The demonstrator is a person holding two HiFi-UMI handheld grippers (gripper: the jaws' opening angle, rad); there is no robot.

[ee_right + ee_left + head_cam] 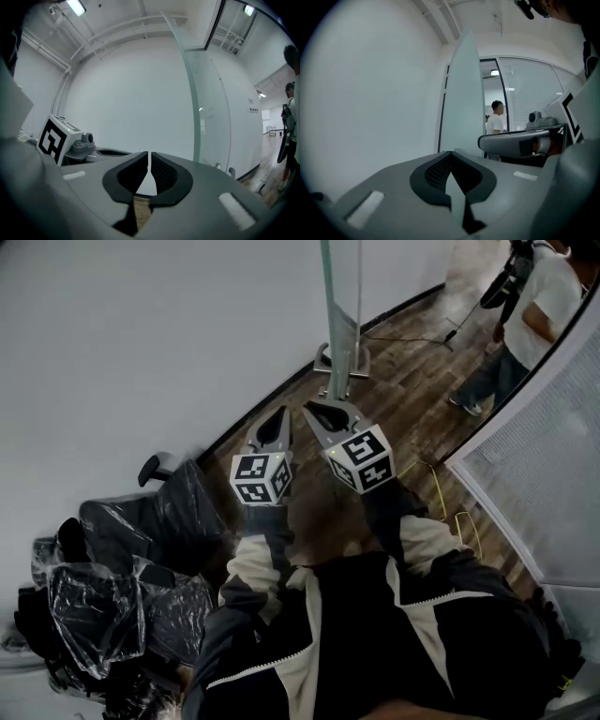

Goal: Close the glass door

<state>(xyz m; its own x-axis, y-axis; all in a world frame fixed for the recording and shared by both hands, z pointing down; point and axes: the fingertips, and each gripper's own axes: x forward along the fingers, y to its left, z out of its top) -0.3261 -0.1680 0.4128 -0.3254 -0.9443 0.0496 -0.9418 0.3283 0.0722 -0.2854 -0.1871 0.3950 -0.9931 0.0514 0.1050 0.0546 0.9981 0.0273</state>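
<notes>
The glass door (339, 296) stands edge-on ahead of me, its metal foot (343, 362) on the wood floor beside the white wall. Both grippers are held level a short way before it and touch nothing. My left gripper (282, 414) is shut and empty; in the left gripper view its jaws (451, 157) meet, with the frosted door panel (461, 103) rising beyond them. My right gripper (310, 410) sits close beside it. Its jaws (149, 155) are shut to a thin slit with nothing between, and the door (206, 108) stands to their right.
A white wall (141, 334) runs along the left. Chairs wrapped in black plastic (122, 587) crowd the lower left. A frosted partition (553, 465) lines the right. A person in a white shirt (534, 306) stands on the wood floor (412, 399) beyond the door.
</notes>
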